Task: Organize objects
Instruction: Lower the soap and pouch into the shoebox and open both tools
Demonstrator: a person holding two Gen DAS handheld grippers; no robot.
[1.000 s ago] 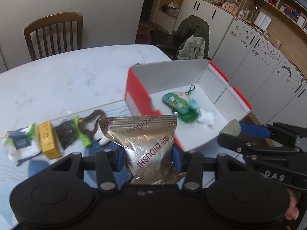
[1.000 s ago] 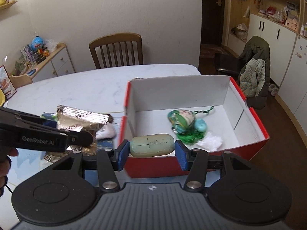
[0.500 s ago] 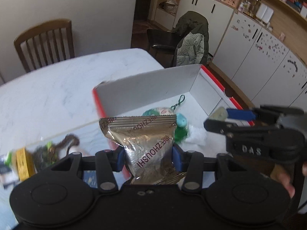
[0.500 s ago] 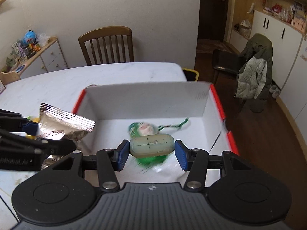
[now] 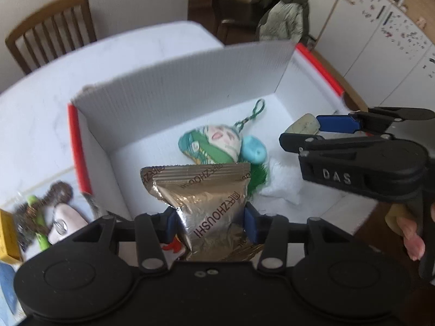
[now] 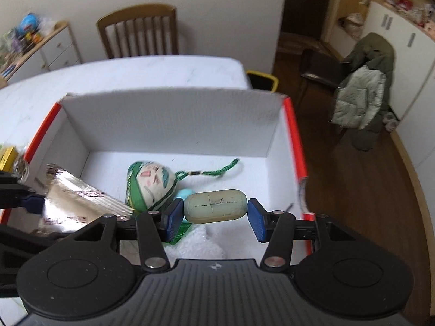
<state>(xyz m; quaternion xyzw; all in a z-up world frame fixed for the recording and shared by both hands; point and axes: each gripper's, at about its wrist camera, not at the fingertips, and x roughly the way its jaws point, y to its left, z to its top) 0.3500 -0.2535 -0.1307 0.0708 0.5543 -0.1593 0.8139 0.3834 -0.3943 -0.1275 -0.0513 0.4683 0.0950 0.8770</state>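
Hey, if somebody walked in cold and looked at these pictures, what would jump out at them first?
Probably the red-edged white box on the marble table, with a green plush charm lying inside. Right in front of each camera is a held item: the left gripper clamps a shiny gold snack packet, and the right gripper pinches a pale oval eraser, both over the box.

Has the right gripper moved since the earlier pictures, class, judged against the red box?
Yes. The right gripper, shut on the pale green capsule, has gone forward: earlier it hung before the red box's near wall, now it is above the box floor.
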